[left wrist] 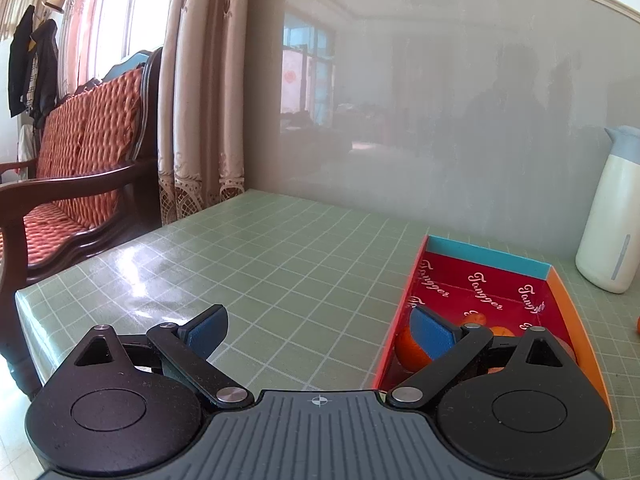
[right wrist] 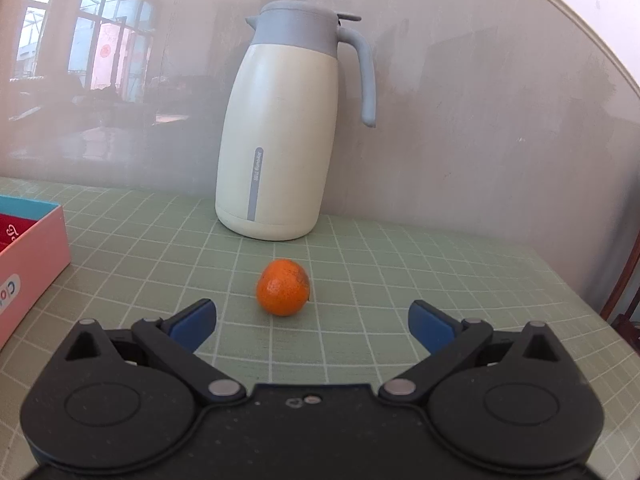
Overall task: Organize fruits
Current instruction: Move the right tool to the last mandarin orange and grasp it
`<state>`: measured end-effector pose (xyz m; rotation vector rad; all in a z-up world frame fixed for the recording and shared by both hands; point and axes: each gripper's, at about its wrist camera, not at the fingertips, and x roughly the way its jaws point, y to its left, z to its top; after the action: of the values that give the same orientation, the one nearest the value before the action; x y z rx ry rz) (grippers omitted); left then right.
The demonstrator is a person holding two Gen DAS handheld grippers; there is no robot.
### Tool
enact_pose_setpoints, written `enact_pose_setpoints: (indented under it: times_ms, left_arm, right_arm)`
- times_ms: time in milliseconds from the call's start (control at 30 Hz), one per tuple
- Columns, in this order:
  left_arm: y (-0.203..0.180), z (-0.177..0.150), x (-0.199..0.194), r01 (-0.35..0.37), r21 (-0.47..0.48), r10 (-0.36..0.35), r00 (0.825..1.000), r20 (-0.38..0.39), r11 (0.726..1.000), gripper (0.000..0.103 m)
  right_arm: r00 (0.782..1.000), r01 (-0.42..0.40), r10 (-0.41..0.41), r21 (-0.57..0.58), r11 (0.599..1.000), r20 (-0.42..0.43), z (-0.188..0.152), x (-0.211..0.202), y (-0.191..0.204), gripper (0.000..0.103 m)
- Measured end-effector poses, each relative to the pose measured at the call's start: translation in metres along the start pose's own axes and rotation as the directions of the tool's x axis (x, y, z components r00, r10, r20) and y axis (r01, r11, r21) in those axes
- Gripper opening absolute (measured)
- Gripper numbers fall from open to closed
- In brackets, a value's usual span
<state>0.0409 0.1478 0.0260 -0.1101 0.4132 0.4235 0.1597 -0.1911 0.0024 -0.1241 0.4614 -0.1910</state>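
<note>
Tangerine [right wrist: 283, 287], round, orange, dark-flecked, sits beyond the wide-open, empty right claw [right wrist: 312, 326].

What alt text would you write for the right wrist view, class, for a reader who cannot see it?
An open right gripper points at a lone orange lying on a green checked tablecloth, just beyond the fingertips. Behind the orange stands a cream and grey thermos jug against the wall; a pink box edges in at left.

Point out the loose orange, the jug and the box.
orange [right wrist: 283, 287], right wrist view, middle of its peel.
jug [right wrist: 280, 140], right wrist view, cream body.
box [left wrist: 486, 254], left wrist view, blue far wall.
</note>
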Motion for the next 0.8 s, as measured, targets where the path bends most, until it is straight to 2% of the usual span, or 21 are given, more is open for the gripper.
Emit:
enact_pose_setpoints:
  times_ms: [267,400,500,567,667,800]
  left_arm:
    - [0.004,-0.001,-0.004,-0.036,0.013,0.036,0.999,0.041,0.999,0.099]
    - [0.010,-0.001,-0.002,-0.049,0.010,0.048,0.998,0.030,0.999,0.100]
    - [0.013,-0.002,0.000,-0.059,0.012,0.058,0.998,0.026,0.998,0.100]
    - [0.013,-0.002,0.001,-0.064,0.017,0.064,0.998,0.022,0.998,0.100]
    - [0.014,-0.003,0.003,-0.067,0.020,0.066,0.998,0.018,0.998,0.100]
    - [0.014,-0.003,0.002,-0.066,0.024,0.065,0.998,0.018,0.998,0.100]
  right_arm:
    - [0.995,-0.079,0.084,0.095,0.992,-0.050,0.008,0.026,-0.002,0.101]
    - [0.994,-0.076,0.085,0.120,0.990,-0.067,0.015,0.044,-0.004,0.097]
    - [0.993,-0.066,0.079,0.137,0.988,-0.090,0.019,0.059,-0.008,0.089]
    - [0.987,-0.079,0.102,0.181,0.980,-0.121,0.019,0.070,-0.014,0.079]
    - [0.981,-0.084,0.120,0.225,0.971,-0.150,0.019,0.080,-0.020,0.074]
    - [0.980,-0.085,0.122,0.218,0.972,-0.160,0.019,0.083,-0.019,0.069]
